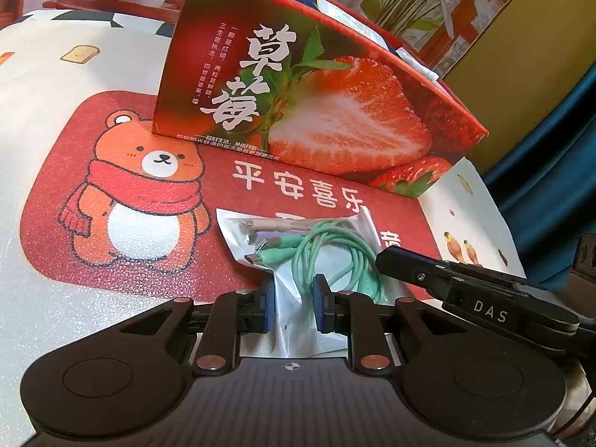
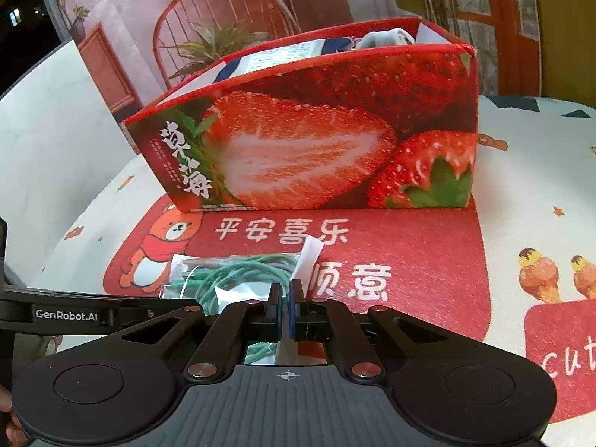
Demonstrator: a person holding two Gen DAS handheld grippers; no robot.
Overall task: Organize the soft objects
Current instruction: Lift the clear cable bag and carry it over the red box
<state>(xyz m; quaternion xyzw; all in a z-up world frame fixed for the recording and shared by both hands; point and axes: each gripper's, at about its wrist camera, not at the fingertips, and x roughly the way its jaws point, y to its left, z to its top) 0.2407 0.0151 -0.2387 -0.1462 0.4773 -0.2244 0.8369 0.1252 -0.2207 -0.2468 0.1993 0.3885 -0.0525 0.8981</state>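
We see the clear bag (image 1: 298, 260) of green cable lying on the red mat (image 1: 52, 223) before the strawberry box (image 1: 316, 111); our left claw (image 1: 294, 307) and right claw (image 2: 286, 307) both clamp its near edge.

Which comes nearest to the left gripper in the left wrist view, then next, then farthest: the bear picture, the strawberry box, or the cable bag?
1. Cable bag: between the left gripper fingers.
2. Bear picture: on the mat, up-left.
3. Strawberry box: behind, at the mat's back.
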